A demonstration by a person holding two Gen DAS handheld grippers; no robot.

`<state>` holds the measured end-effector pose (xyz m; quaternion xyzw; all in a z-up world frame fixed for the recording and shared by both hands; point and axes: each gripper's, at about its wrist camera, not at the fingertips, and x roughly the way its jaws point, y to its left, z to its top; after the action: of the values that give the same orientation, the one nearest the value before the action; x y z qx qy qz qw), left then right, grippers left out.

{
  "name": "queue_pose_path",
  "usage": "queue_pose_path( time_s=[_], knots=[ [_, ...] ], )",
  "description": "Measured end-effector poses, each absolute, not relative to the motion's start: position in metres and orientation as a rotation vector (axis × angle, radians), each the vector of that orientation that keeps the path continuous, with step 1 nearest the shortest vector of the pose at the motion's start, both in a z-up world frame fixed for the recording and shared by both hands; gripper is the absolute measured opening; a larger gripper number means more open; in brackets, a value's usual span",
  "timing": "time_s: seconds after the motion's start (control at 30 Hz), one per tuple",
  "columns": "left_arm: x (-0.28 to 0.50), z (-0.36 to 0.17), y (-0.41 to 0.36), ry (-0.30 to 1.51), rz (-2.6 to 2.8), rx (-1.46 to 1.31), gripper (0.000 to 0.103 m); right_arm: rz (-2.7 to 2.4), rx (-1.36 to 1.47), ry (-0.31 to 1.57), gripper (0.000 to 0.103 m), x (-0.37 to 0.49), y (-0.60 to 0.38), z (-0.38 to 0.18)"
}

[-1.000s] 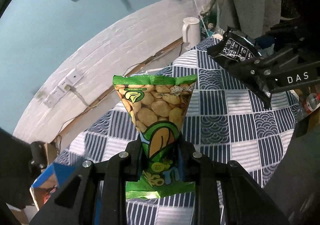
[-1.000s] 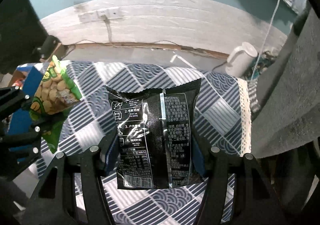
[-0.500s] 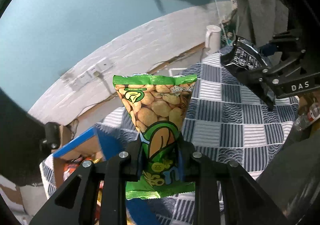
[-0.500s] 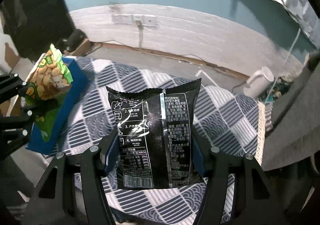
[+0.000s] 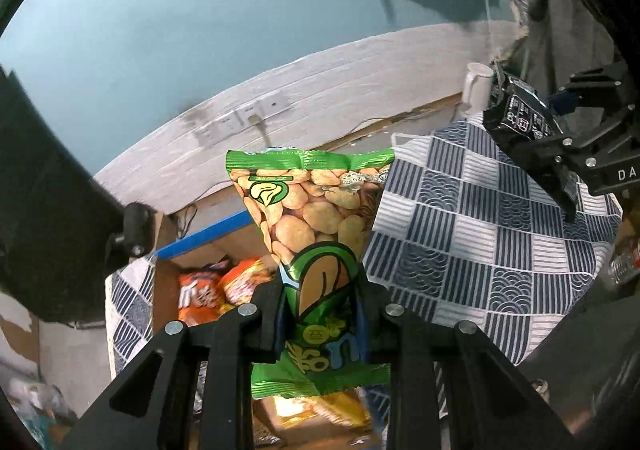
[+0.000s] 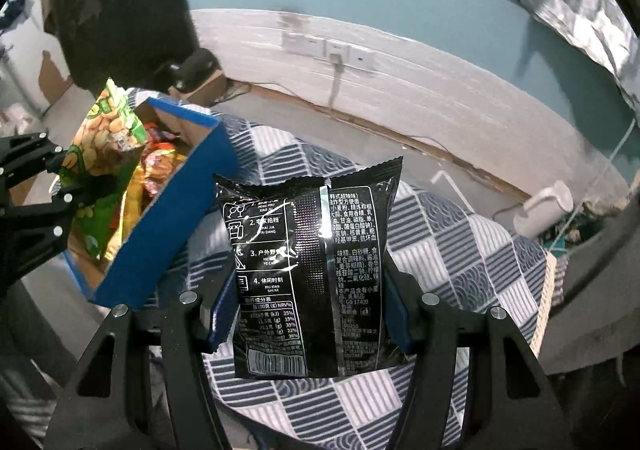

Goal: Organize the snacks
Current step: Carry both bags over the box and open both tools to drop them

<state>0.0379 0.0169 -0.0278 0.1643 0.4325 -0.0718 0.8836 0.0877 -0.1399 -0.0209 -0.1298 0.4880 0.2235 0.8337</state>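
Left tongs (image 5: 322,324) are squeezing the waist of a green foil bean-snack bag (image 5: 310,234), holding it upright right over the blue-rimmed cardboard box (image 6: 176,209), probably for a clean drop onto the orange packets (image 5: 218,286) inside. Right tongs (image 6: 310,314) are gripping a black plastic snack pouch (image 6: 310,262) by its sides above the checked blue-and-white tablecloth (image 6: 460,250), just beside the box's near wall. Plenty of open cloth there.
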Motion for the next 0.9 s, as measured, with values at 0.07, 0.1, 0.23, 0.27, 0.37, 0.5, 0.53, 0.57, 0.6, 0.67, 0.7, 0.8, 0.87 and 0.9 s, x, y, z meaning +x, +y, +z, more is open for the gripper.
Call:
queue_pose_path(
  time_s=[0.07, 0.1, 0.23, 0.27, 0.37, 0.5, 0.53, 0.57, 0.6, 0.67, 0.7, 0.8, 0.87, 0.9],
  knots=[
    [0.036, -0.028, 0.028, 0.898, -0.129, 0.341, 0.026, 0.489, -0.289, 1.034, 0.061, 0.088, -0.128, -0.021],
    [0.036, -0.028, 0.033, 0.898, -0.120, 0.340, 0.026, 0.494, -0.293, 1.035, 0.061, 0.088, -0.123, -0.021],
    [0.033, -0.033, 0.056, 0.916, -0.089, 0.300, 0.026, 0.529, -0.313, 1.033, 0.061, 0.089, -0.098, -0.022],
    [0.033, -0.034, 0.060, 0.921, -0.081, 0.292, 0.026, 0.537, -0.317, 1.033, 0.061, 0.088, -0.093, -0.022],
    [0.032, -0.037, 0.074, 0.932, -0.061, 0.276, 0.026, 0.567, -0.339, 1.041, 0.061, 0.089, -0.069, -0.026],
    [0.030, -0.041, 0.089, 0.936, -0.039, 0.268, 0.026, 0.614, -0.356, 1.045, 0.061, 0.087, -0.037, -0.028],
    [0.029, -0.042, 0.093, 0.940, -0.030, 0.267, 0.026, 0.624, -0.359, 1.045, 0.061, 0.086, -0.031, -0.029],
    [0.029, -0.045, 0.096, 0.945, -0.026, 0.264, 0.026, 0.637, -0.366, 1.050, 0.061, 0.085, -0.023, -0.031],
    [0.029, -0.047, 0.101, 0.951, -0.021, 0.259, 0.026, 0.645, -0.372, 1.054, 0.061, 0.084, -0.018, -0.033],
    [0.028, -0.052, 0.110, 0.968, -0.006, 0.253, 0.026, 0.662, -0.388, 1.063, 0.061, 0.083, -0.005, -0.037],
    [0.028, -0.054, 0.113, 0.971, -0.001, 0.253, 0.026, 0.669, -0.398, 1.069, 0.061, 0.082, 0.002, -0.040],
    [0.026, -0.059, 0.126, 0.978, 0.022, 0.252, 0.026, 0.691, -0.411, 1.077, 0.061, 0.083, 0.023, -0.042],
    [0.025, -0.061, 0.133, 0.985, 0.033, 0.243, 0.026, 0.704, -0.408, 1.081, 0.061, 0.083, 0.035, -0.044],
    [0.025, -0.063, 0.137, 0.989, 0.036, 0.235, 0.026, 0.707, -0.409, 1.083, 0.061, 0.084, 0.041, -0.045]
  ],
)
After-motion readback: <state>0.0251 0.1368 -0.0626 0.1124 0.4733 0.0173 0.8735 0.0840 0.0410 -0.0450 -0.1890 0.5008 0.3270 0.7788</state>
